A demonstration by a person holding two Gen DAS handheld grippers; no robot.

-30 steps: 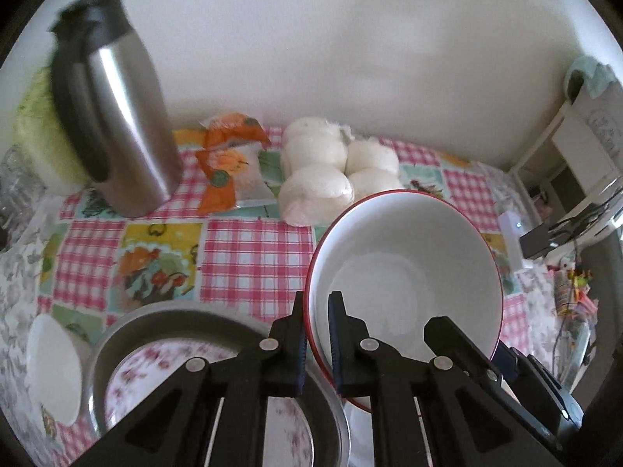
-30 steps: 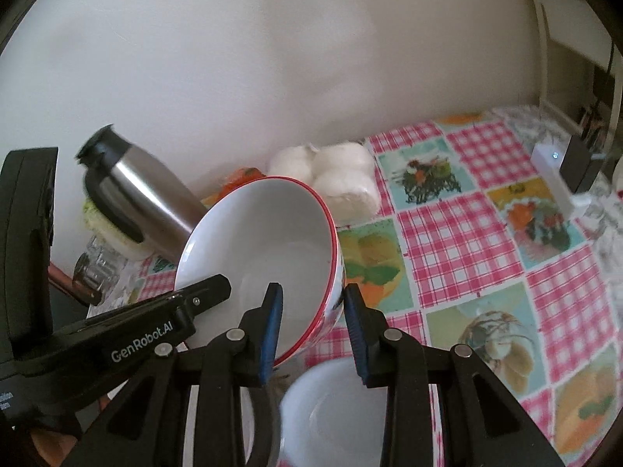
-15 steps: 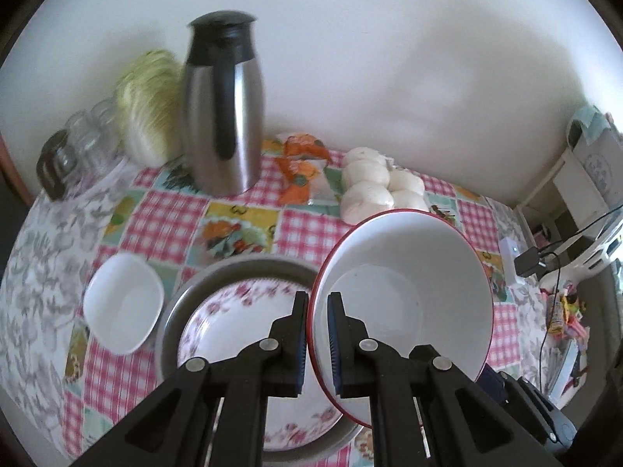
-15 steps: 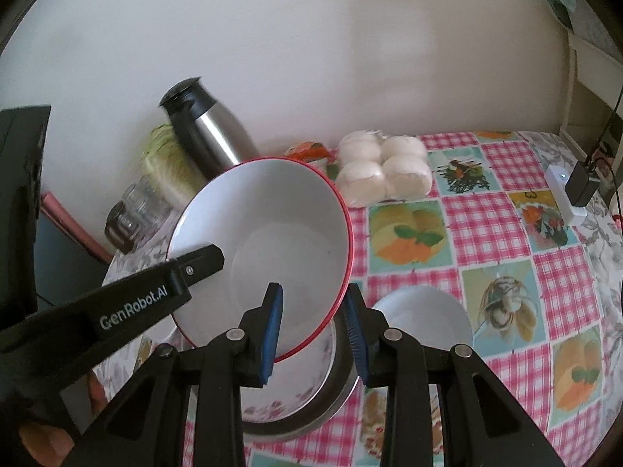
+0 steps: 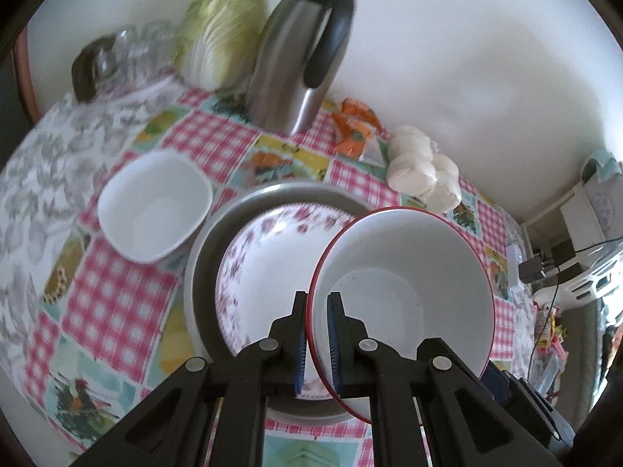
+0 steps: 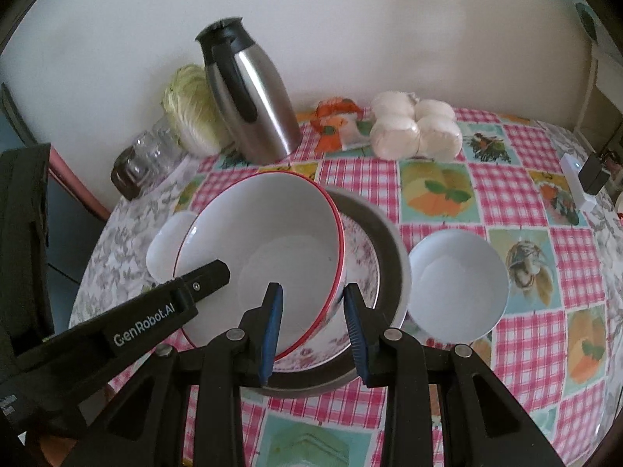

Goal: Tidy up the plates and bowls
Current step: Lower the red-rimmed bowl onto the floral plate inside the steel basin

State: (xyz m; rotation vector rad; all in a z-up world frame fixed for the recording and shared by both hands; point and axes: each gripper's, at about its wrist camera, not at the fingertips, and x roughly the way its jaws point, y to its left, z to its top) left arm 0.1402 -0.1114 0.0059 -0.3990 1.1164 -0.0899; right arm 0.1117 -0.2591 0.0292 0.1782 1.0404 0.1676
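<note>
Checked table [image 6: 518, 179] w/ metal pan [image 6: 393, 241], 2 white bowls [image 6: 457, 284], flask [image 6: 253, 97], cabbage [image 6: 190, 109], buns [image 6: 416, 128]

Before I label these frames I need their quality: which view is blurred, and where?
Left wrist view: motion smear on the thermos, glass jars and tablecloth, while the red-rimmed bowl stays sharp. Right wrist view: mostly crisp, thermos included; both bend strongly at the edges.

A steel thermos jug [image 6: 253, 101] was seen upright by the wall, with a napa cabbage [image 6: 190, 111] just beside it and glass jars [image 6: 144, 155] near that. Wrapped white buns [image 6: 414, 130] and an orange snack packet [image 6: 335, 124] were laid on the checked surface [image 6: 518, 179].
</note>
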